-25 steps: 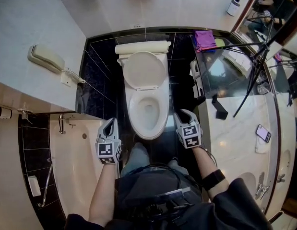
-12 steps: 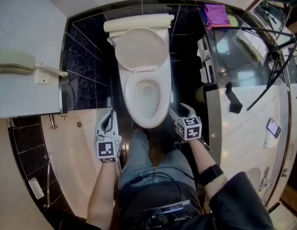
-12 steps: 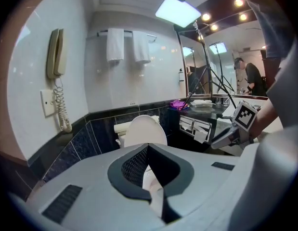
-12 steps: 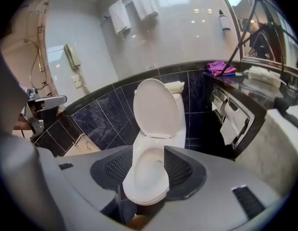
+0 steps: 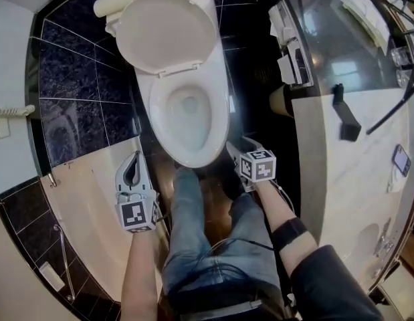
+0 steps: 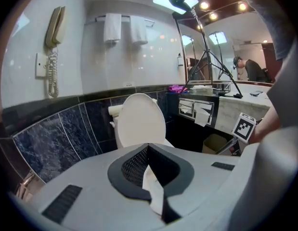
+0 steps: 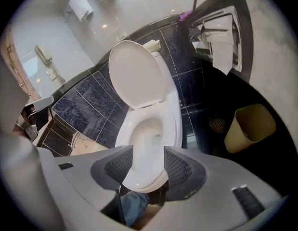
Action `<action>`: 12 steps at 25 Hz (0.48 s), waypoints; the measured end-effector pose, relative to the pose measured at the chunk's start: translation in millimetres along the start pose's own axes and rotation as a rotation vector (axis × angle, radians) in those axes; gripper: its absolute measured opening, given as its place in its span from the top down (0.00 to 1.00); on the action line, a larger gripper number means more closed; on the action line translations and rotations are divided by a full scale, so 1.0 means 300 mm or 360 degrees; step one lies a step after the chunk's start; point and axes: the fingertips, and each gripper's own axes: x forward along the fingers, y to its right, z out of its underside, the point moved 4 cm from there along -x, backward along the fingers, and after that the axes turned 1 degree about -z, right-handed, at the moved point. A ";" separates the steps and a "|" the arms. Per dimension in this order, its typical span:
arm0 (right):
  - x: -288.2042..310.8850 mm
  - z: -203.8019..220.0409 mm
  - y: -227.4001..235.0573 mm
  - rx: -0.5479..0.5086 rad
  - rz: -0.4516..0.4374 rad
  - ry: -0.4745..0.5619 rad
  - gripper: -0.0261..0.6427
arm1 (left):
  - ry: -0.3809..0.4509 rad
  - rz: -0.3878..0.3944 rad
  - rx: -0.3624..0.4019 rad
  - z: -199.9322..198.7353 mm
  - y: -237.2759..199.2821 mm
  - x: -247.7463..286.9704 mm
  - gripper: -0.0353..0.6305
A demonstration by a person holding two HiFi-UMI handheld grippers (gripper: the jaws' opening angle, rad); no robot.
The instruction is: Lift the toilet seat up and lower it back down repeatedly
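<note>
The white toilet (image 5: 186, 116) stands against the dark tiled wall. Its oval cover (image 5: 165, 32) is raised and leans back on the tank; in the right gripper view this cover (image 7: 138, 73) is upright above the bare bowl rim (image 7: 174, 124). My right gripper (image 5: 232, 150) hangs open just off the bowl's front right edge. Between its jaws (image 7: 149, 165) I see only the bowl's front rim, untouched. My left gripper (image 5: 132, 168) is shut and empty over the tub's rim, left of the bowl, its jaw tips (image 6: 148, 148) meeting.
A tan waste bin (image 7: 250, 126) stands on the floor right of the toilet, under paper holders (image 5: 290, 52) on the marble counter's (image 5: 354, 179) side. The bathtub (image 5: 79, 199) lies left. A wall phone (image 6: 55, 28) hangs on the left wall. The person's jeans (image 5: 193, 206) fill the floor before the bowl.
The head view has dropped and tilted, so the toilet slid up and left in the picture. Both grippers stay level with the bowl's front; the right one sits closer to the rim.
</note>
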 end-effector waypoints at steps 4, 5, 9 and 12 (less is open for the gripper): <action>0.105 0.066 0.067 0.0157 -0.0072 -0.0015 0.63 | -0.0022 0.0015 0.0008 0.096 0.036 0.066 0.95; 0.131 0.088 0.084 0.0192 -0.0090 -0.0022 0.63 | -0.0024 0.0016 0.0008 0.114 0.046 0.078 0.95; 0.230 0.187 0.134 0.0332 -0.0148 -0.0054 0.63 | -0.0015 0.0031 0.0023 0.173 0.081 0.117 0.95; 0.297 0.245 0.148 0.0463 -0.0199 -0.0068 0.63 | -0.0022 0.0044 0.0037 0.215 0.096 0.141 0.95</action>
